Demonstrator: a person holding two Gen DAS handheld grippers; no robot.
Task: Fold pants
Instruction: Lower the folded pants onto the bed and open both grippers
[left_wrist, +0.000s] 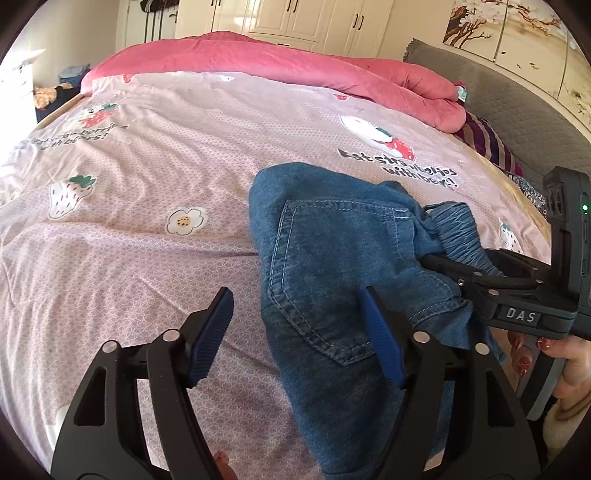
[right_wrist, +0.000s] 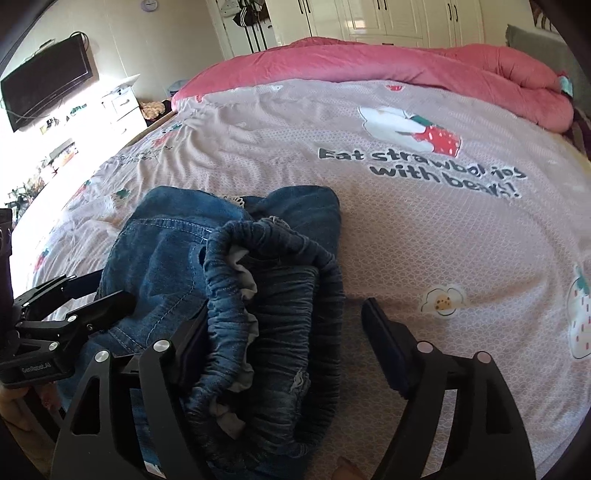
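Both your hand-held grippers, left (left_wrist: 295, 332) and right (right_wrist: 284, 343), are spread; the pants (right_wrist: 221, 280) bunch at 6 o'clock and could unfold if snagged.

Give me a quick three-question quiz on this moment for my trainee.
1. True or false: the left gripper is clamped on the pants.
2. Which part of the pants lies between the right gripper fingers? A hem, B elastic waistband, C pocket.
3. What do the pants lie on?

Key: 1 false, its jaws are open. 2 B. 3 the printed bed sheet.
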